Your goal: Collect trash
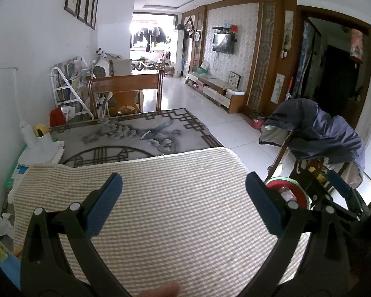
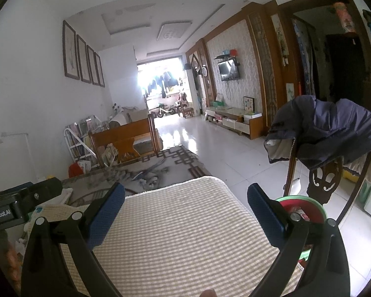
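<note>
My left gripper is open above a beige checked cloth on the table, with nothing between its blue pads. My right gripper is also open and empty over the same cloth. A red bin with a green rim stands off the table's right edge, partly hidden behind the right finger; a wrapper lies inside. The bin also shows in the right wrist view. Crumpled white paper lies low at the far left. No trash lies on the cloth.
Beyond the cloth lies a grey patterned table cover. A chair draped with a blue jacket stands right of the bin. A wooden chair faces the far table end. Boxes and bottles crowd the left edge.
</note>
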{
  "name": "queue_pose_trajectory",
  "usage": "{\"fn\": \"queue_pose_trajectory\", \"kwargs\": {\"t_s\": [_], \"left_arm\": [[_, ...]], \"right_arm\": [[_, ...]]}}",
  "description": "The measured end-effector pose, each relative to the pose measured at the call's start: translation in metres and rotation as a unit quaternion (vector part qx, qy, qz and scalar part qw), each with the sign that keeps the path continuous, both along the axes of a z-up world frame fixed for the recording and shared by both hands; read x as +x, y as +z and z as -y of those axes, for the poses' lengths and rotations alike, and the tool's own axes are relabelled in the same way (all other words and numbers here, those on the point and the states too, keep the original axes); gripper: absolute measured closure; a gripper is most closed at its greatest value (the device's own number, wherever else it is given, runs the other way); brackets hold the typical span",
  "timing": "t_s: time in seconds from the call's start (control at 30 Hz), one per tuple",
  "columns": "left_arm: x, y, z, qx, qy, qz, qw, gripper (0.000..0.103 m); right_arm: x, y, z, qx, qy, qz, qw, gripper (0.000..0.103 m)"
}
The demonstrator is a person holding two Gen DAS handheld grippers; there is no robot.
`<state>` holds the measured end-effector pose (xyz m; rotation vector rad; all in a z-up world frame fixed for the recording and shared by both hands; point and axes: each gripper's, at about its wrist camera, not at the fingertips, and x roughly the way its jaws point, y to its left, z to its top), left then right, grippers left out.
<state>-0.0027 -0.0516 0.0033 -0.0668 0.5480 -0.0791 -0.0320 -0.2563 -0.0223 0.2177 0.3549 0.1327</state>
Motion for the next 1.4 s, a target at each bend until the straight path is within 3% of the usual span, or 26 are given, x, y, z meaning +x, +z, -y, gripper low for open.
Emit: {"fn": "queue_pose_trajectory", "kwargs": {"t_s": [1.03,1.4], "left_arm": [[0.012,-0.012,-0.009,0.003,0.011,-0.021,0.9997,0.005],[0.044,-0.05,-0.023,-0.022,0.034,-0.085,0.9955,0.005]], "right_arm": [[0.016,-0.024,0.006,-0.002,0.004,-0.043,0.999,0.007],[0.043,-0.053,-0.002,-0.013,0.02,-0.101,0.995,0.007]]}}
